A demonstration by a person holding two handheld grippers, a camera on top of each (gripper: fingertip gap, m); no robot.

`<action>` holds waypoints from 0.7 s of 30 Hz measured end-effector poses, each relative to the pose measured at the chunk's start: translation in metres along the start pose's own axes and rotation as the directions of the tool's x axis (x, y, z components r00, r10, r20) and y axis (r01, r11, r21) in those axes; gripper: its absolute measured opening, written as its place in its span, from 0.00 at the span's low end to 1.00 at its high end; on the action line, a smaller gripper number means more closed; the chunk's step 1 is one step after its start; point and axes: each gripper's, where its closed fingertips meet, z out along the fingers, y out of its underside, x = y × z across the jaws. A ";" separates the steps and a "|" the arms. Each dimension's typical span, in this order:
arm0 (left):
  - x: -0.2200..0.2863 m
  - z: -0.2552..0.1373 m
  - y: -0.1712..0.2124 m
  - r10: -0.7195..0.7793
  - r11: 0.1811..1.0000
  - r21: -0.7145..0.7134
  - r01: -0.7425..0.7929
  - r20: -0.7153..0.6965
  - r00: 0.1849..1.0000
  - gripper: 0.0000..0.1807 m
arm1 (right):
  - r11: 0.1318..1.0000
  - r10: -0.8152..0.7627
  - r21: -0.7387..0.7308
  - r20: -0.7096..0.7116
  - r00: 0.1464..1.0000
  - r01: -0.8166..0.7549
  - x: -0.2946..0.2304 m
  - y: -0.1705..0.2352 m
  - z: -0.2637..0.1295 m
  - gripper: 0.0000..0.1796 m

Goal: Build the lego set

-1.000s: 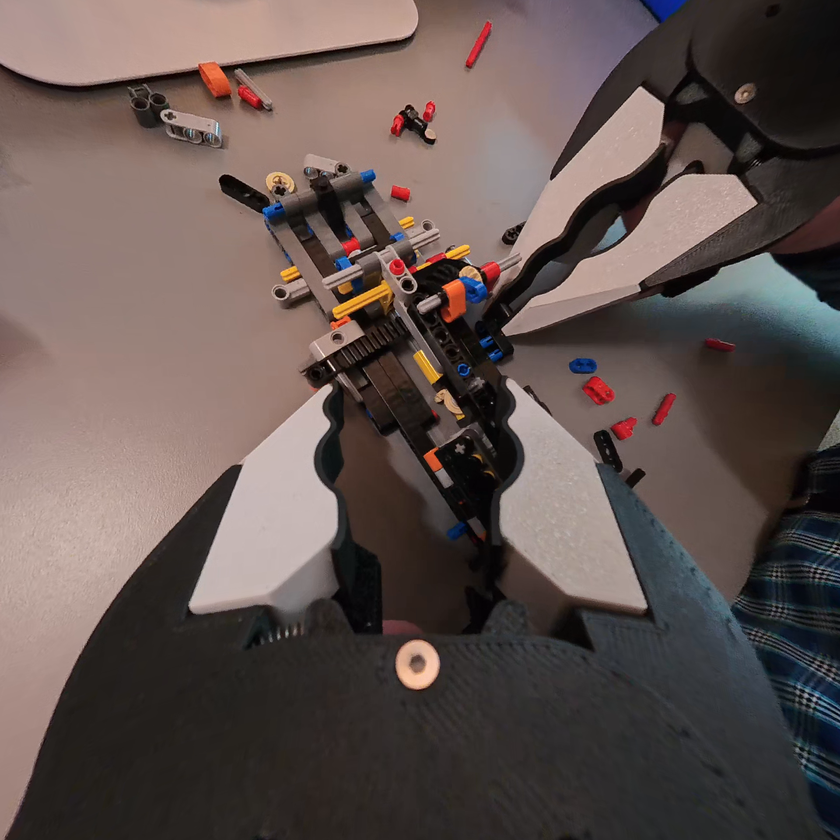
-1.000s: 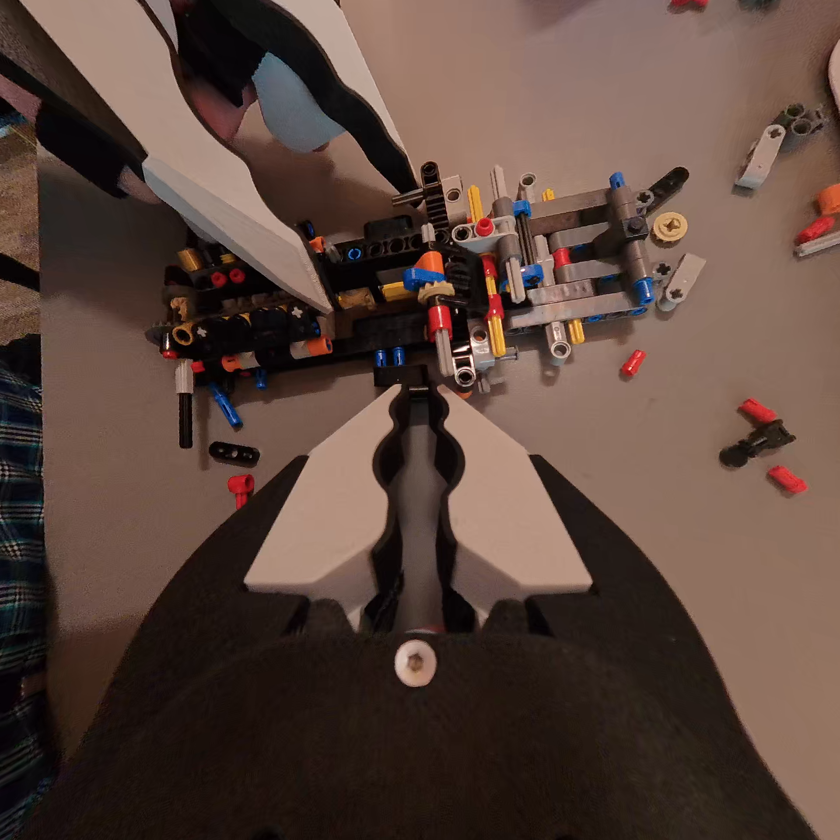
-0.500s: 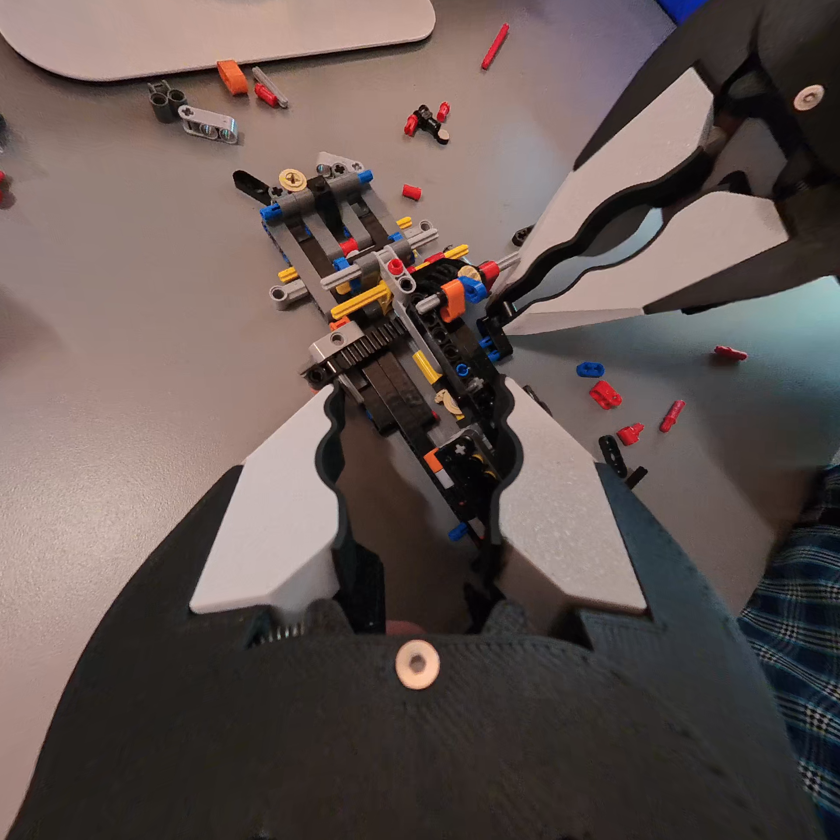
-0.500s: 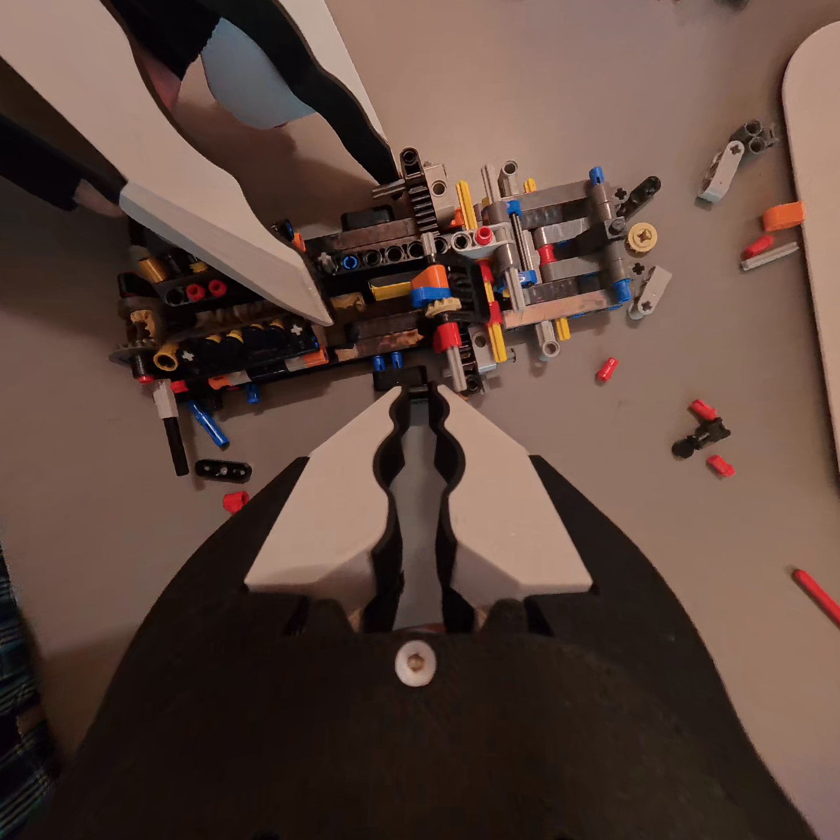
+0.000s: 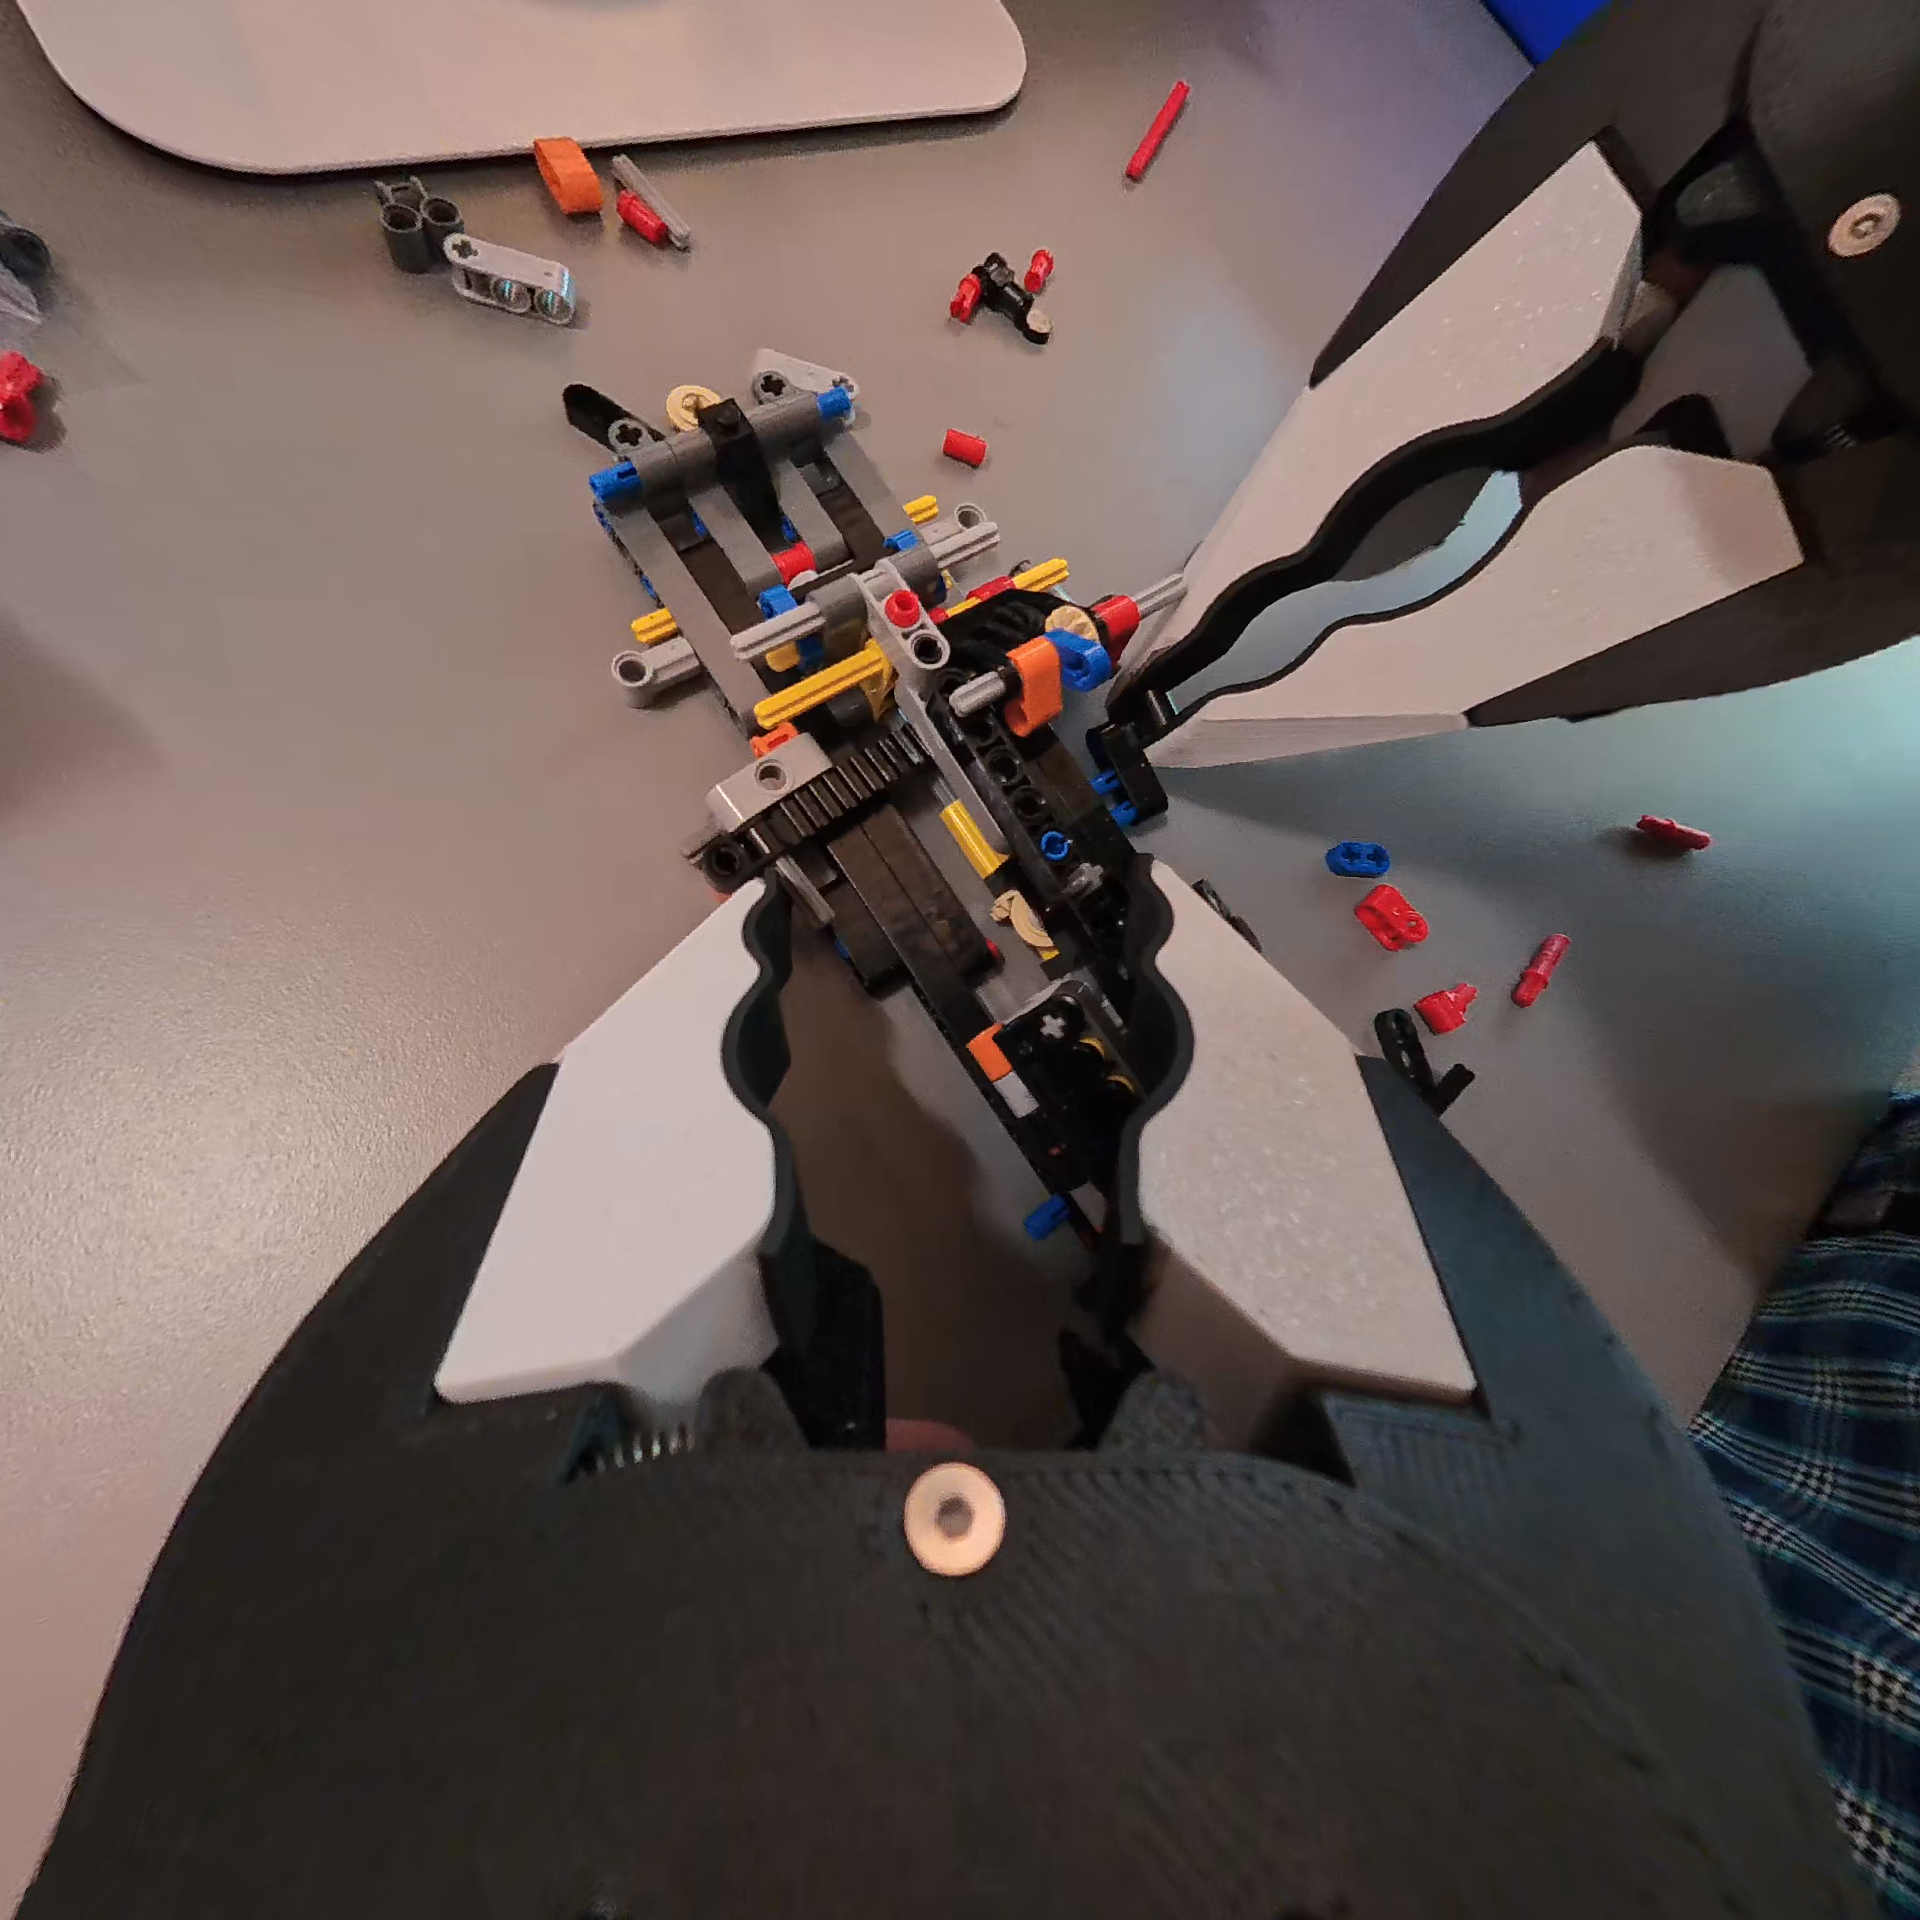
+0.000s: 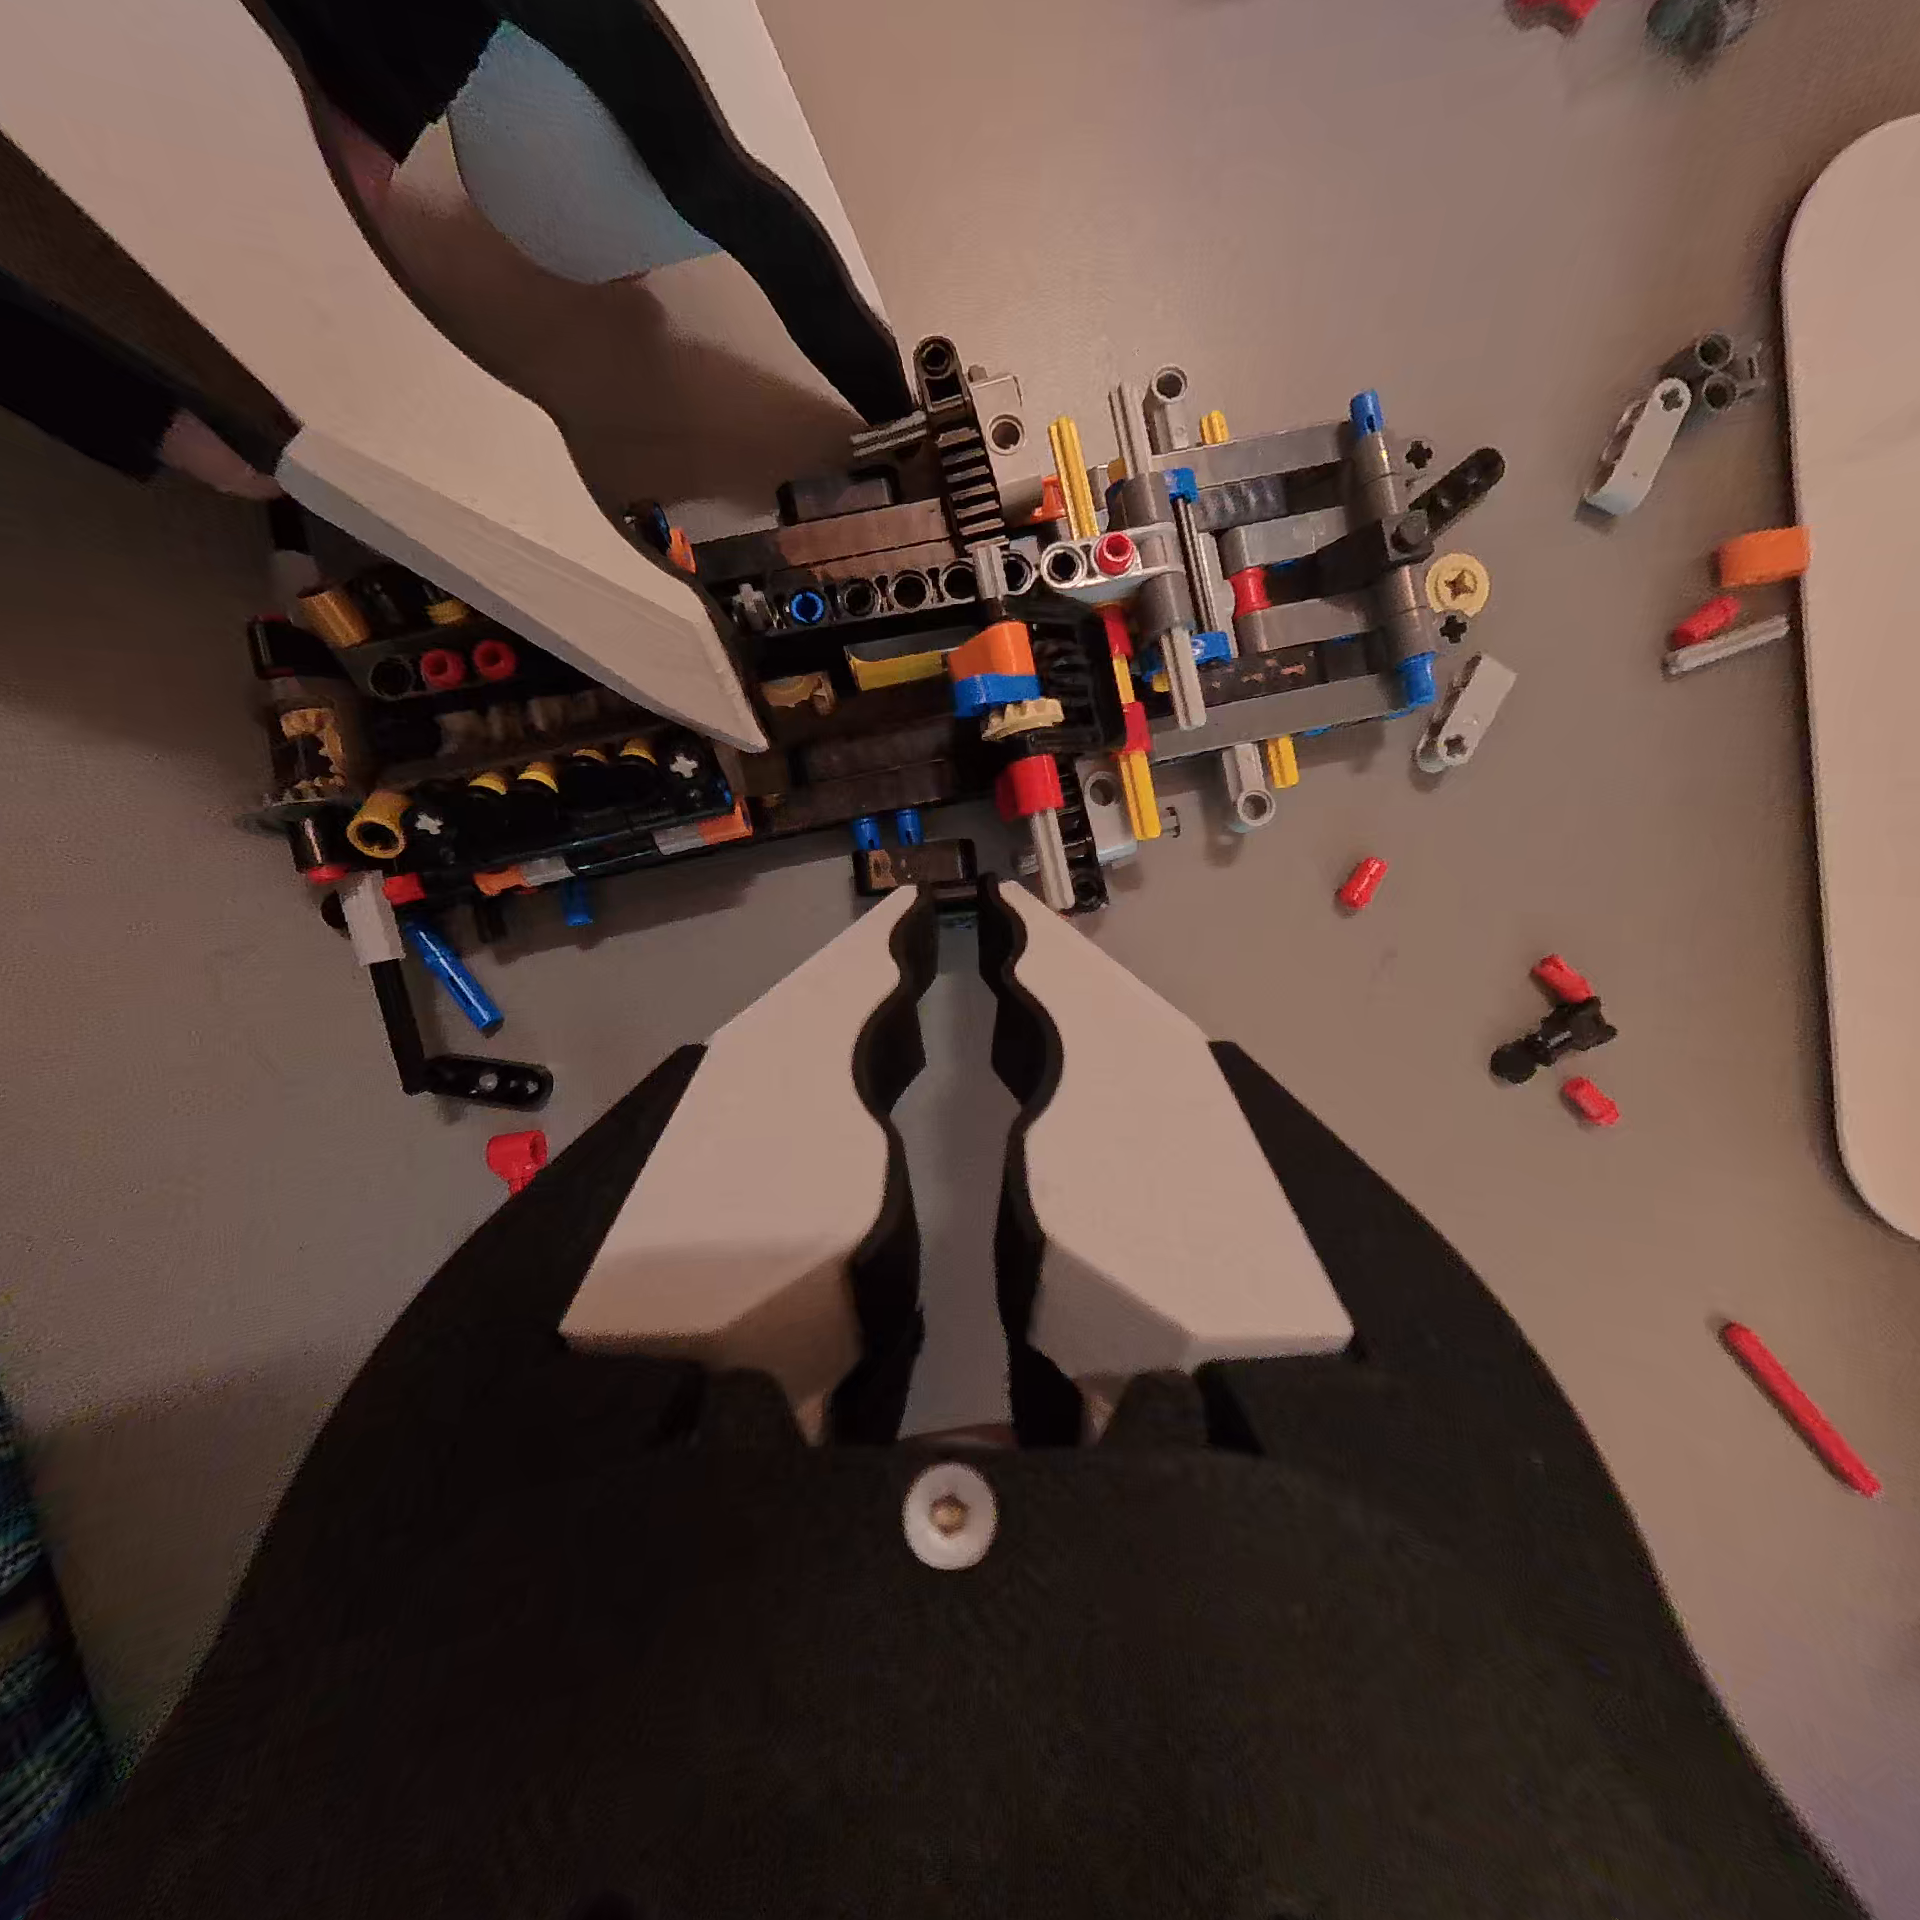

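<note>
Grey and smooth, the tabletop [image 5: 260, 935] carries a long, half-built Lego Technic chassis of black and grey beams with yellow, blue, red and orange pins and axles [image 5: 894, 769], lying flat in the middle of the scene, and a pale rounded board [image 5: 520, 73] at the far edge. Around the model, loose parts are scattered: a light grey three-hole beam [image 5: 511, 288] beside a dark grey connector, an orange curved piece [image 5: 567, 175], a long red axle [image 6: 1801, 1410], a small blue two-hole link [image 5: 1357, 857] and several short red pins [image 5: 1390, 918]. Seen from its own camera, the left gripper [image 5: 961, 904], black-bodied with pale grey wavy-edged fingers, has its jaws spread wide across the near end of the chassis, one finger against the model's right flank and the other beside its left; whether they actually squeeze it cannot be told. Reaching in from the side, the right gripper [image 6: 951, 899] has its fingers drawn nearly together, their tips pinching a small black Lego beam [image 6: 914, 864] that sits against two blue pins on the long edge of the chassis. A blue plaid sleeve [image 5: 1829, 1455] shows at the right edge of the left wrist view.
</note>
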 end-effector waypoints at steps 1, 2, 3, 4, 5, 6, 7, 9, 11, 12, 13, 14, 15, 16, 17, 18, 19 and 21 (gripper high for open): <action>-0.001 0.000 0.000 -0.001 1.000 0.002 0.001 0.004 1.000 0.35 | 1.000 -0.009 0.004 0.004 1.000 0.009 0.000 0.000 0.000 0.02; -0.001 0.000 0.000 0.001 1.000 0.003 -0.001 0.006 1.000 0.35 | 1.000 -0.013 0.011 0.013 1.000 0.013 0.000 -0.001 0.001 0.02; -0.001 0.000 0.000 -0.001 1.000 0.006 0.001 0.003 1.000 0.35 | 1.000 -0.019 0.017 0.021 1.000 0.019 0.000 -0.001 0.001 0.02; -0.001 0.000 0.000 -0.004 1.000 0.009 0.004 0.000 1.000 0.35 | 0.999 -0.030 0.019 0.025 0.999 0.029 0.000 -0.001 0.001 0.02; -0.001 0.000 0.000 -0.002 1.000 0.008 0.002 0.001 1.000 0.35 | 0.999 -0.040 0.019 0.030 0.999 0.039 0.000 -0.002 0.001 0.02; -0.001 0.000 0.000 -0.002 1.000 0.008 0.002 0.002 1.000 0.35 | 0.999 -0.047 0.022 0.033 0.998 0.047 0.001 -0.002 0.002 0.02; -0.002 0.000 0.000 -0.004 1.000 0.009 0.004 0.003 1.000 0.35 | 0.998 -0.050 0.029 0.035 0.998 0.049 0.001 -0.002 0.002 0.02; -0.002 -0.001 0.000 -0.005 1.000 0.011 0.005 0.005 1.000 0.35 | 0.998 -0.043 0.052 0.033 0.999 0.042 0.001 -0.002 0.002 0.02; -0.002 -0.001 0.000 -0.009 1.000 0.013 0.009 0.005 1.000 0.35 | 0.995 -0.036 0.092 0.039 0.999 0.032 0.001 -0.003 0.002 0.02; -0.002 -0.001 0.000 -0.008 1.000 0.014 0.008 0.006 1.000 0.35 | 0.993 -0.039 0.115 0.043 0.998 0.034 0.001 -0.003 0.003 0.02; -0.002 -0.001 0.000 -0.008 1.000 0.014 0.008 0.008 1.000 0.35 | 0.990 -0.045 0.139 0.047 0.998 0.038 0.001 -0.003 0.003 0.02; -0.002 -0.001 0.000 -0.009 1.000 0.015 0.009 0.006 1.000 0.35 | 0.986 -0.044 0.166 0.056 0.997 0.034 0.001 -0.004 0.003 0.02; -0.001 0.000 0.000 -0.009 1.000 0.018 0.009 -0.002 1.000 0.34 | 0.982 -0.046 0.187 0.061 0.997 0.033 0.000 -0.005 0.004 0.02; -0.001 0.000 0.000 -0.006 1.000 0.016 0.006 0.003 1.000 0.35 | 0.980 -0.063 0.195 0.051 0.997 0.052 0.000 -0.006 0.005 0.02; -0.002 0.000 0.000 0.002 1.000 0.014 -0.002 0.010 1.000 0.35 | 0.979 -0.074 0.196 0.048 0.996 0.063 0.000 -0.007 0.005 0.02; -0.002 0.000 0.000 0.000 1.000 0.018 0.000 0.015 1.000 0.34 | 0.979 -0.073 0.197 0.057 0.996 0.060 0.001 -0.007 0.005 0.02; -0.002 0.000 -0.001 -0.004 1.000 0.021 0.004 0.015 1.000 0.34 | 0.979 -0.069 0.198 0.065 0.995 0.055 0.001 -0.007 0.006 0.02; -0.003 -0.001 -0.001 -0.008 1.000 0.022 0.007 0.013 1.000 0.35 | 0.980 -0.078 0.186 0.064 0.995 0.065 0.001 -0.008 0.006 0.02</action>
